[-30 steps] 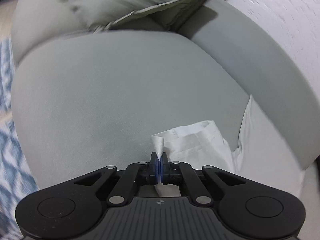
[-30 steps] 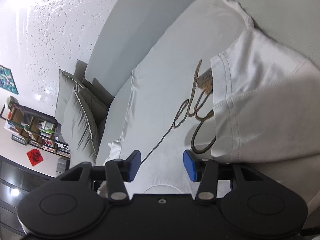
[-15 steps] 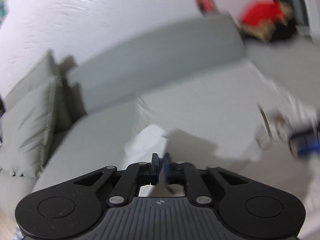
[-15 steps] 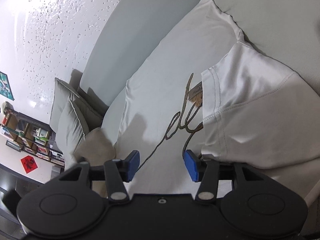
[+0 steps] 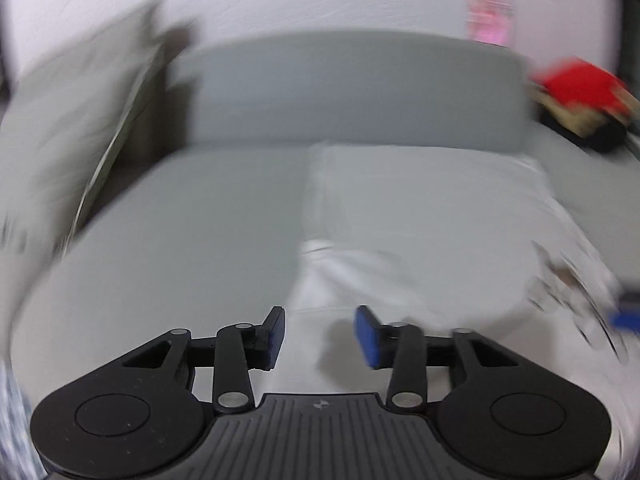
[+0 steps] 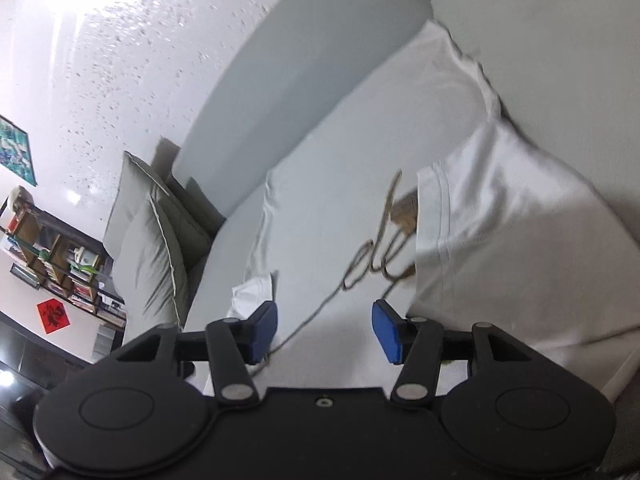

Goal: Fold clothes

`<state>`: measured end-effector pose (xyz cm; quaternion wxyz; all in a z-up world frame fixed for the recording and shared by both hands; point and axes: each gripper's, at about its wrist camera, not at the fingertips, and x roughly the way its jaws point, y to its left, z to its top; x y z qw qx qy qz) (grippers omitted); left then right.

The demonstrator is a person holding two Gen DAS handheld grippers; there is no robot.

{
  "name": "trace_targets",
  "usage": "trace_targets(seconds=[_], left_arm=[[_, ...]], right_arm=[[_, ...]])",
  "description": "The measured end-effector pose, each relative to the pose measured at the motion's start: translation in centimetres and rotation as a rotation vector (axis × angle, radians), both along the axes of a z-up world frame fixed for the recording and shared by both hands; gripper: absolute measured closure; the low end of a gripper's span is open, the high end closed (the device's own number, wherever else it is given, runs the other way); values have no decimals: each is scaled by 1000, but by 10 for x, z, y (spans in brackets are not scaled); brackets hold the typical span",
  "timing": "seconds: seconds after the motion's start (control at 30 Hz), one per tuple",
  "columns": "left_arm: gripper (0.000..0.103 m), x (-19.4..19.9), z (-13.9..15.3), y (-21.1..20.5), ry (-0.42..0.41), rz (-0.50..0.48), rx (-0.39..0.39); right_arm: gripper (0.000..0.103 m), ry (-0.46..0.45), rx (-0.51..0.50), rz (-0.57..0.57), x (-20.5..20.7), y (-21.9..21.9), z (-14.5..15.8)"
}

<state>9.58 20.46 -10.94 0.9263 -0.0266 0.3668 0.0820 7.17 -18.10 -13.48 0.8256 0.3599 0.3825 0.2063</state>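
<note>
Surroundings. Grey sofa (image 6: pixel 320 64): backrest runs from 7 to 1 o'clock in the right wrist view. Two grey cushions (image 6: pixel 152 256) lean against it at 9 o'clock. Bookshelf (image 6: pixel 52 256) and red square paper (image 6: pixel 54 316) at 8 o'clock; framed picture (image 6: pixel 14 152) on the speckled white wall at 9 o'clock. Nothing stands between either tool and the cloth.

White T-shirt (image 6: pixel 328 216): spread flat on the sofa seat, gold script print (image 6: pixel 376 256) face up. One side lies folded over the print at 3 o'clock; a sleeve is bunched at the opposite edge, at 8 o'clock.

Right gripper (image 6: pixel 324 328): blue pads spread wide, empty, above the shirt's near part.

Left gripper (image 5: pixel 320 336): pads (image 5: pixel 366 338) wide apart, holding nothing, over the shirt (image 5: pixel 420 216).

View differences. The left wrist view, heavily blurred, alone shows a red object (image 5: pixel 576 84) beyond the sofa's end at 2 o'clock and a pink wall patch (image 5: pixel 490 16) at 1 o'clock. It also catches a blue pad of the right gripper (image 5: pixel 624 316) at 3 o'clock. Only the right wrist view shows the print clearly.

Change. One second ago the left gripper pinched a white fold of the shirt; now it has let go.
</note>
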Motion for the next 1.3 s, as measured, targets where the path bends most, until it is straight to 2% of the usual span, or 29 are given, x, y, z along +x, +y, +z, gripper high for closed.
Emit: trace_targets(seconds=[0.03,0.07,0.1,0.13,0.17,0.23,0.27,0.33,0.4,0.5,0.57,0.67,0.8,0.93,1.0,1.17,1.23,1.27,1.3], left_arm=[[74,9,-6,14,19,41,-43],[74,16,-13,23,44,70,-71],[80,20,-22,27,85,88,-82],[93,24,-31,32,128,105,-92],[94,24,-39,34,185,107,-79],[95,15,-36,23,209,62,27],[95,8,-34,16,221,41,80],[95,-5,-30,5,241,-1,182],[93,-17,-20,8,177,-1,173],[83,-18,-5,10,17,-18,116],[82,-6,0,8,-54,-38,89],[86,33,-6,5,-37,-69,34],[87,79,-20,8,11,-38,-17],[85,117,-51,17,134,18,-45],[86,116,-57,14,132,26,-51],[85,83,-41,5,114,9,-64],[76,60,-35,4,89,0,-95],[74,49,-32,3,80,-5,-108],[75,45,-36,-1,99,-12,-85]], right_arm=[[67,-20,-22,-7,-1,0,3],[71,-33,-48,-9,-1,1,4],[71,-39,-73,-7,-1,3,4],[71,-39,-96,-6,0,4,4],[71,-24,-117,-3,2,6,2],[71,29,-167,3,6,9,-4],[79,54,-189,2,7,9,-7],[81,68,-194,-3,5,5,-7],[81,59,-189,-8,1,2,-5],[79,0,-196,-31,-4,-2,4],[79,-47,-240,-62,-2,-2,12],[79,-73,-271,-120,5,-8,19],[79,-34,-217,-159,12,-20,13],[79,-4,-232,-166,17,-20,6],[79,4,-244,-169,20,-18,3],[79,-10,-263,-194,16,-17,6],[79,-25,-271,-217,13,-21,8],[79,-27,-276,-229,12,-23,9],[79,-18,-284,-236,13,-25,8]])
